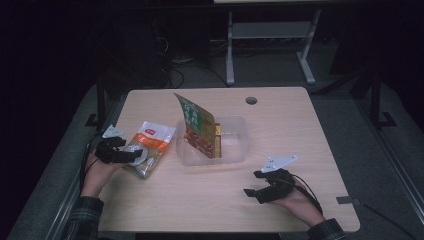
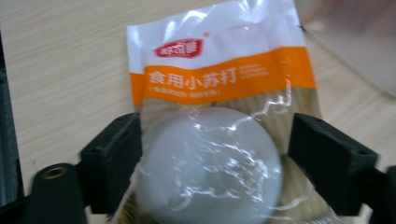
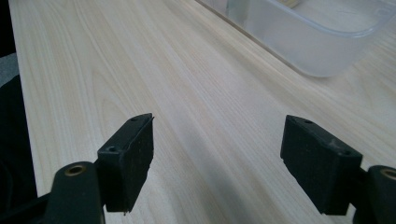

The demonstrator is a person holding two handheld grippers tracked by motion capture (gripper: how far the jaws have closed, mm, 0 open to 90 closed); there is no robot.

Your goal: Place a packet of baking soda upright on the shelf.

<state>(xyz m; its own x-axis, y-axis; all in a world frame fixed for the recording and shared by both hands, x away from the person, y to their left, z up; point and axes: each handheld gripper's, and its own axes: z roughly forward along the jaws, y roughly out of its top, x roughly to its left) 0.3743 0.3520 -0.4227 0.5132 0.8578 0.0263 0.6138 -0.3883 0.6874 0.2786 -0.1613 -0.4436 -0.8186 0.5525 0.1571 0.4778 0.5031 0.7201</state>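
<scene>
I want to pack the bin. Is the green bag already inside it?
Inside: the green bag stands tilted in the clear bin, its top leaning out.

White pouch (image 2: 219, 79), orange band; pale woodgrain table (image 3: 187, 93).

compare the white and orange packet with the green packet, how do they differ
The white and orange packet lies flat on the table, between the left tool's jaws; the green packet stands tilted in the clear bin, untouched. Both are printed food pouches.
</scene>
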